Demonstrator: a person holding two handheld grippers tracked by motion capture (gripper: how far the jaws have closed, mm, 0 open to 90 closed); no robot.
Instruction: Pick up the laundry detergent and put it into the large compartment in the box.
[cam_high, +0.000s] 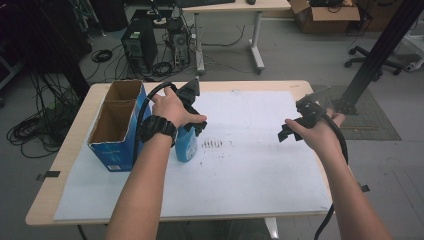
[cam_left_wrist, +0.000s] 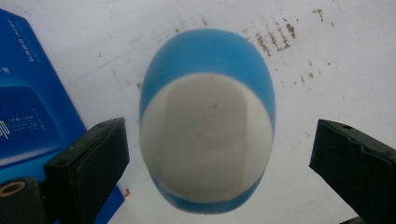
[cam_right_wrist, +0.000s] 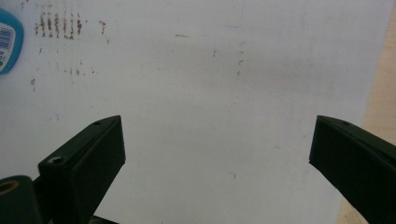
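Both grippers wide, bottle (cam_left_wrist: 207, 140) unclamped.

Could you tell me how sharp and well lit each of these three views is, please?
High view: dim, soft light, with the blue bottle and blue box legible. Left gripper view: the bottle's white cap is blurred from closeness, while the white sheet with its brown marks is sharper. Right gripper view: even, darkish light on the sheet, no glare.

Open blue carton (cam_high: 116, 127), computer tower (cam_high: 140, 47), cardboard box (cam_high: 326, 16).

Left claw (cam_left_wrist: 219, 154) agape; right claw (cam_right_wrist: 219, 154) agape
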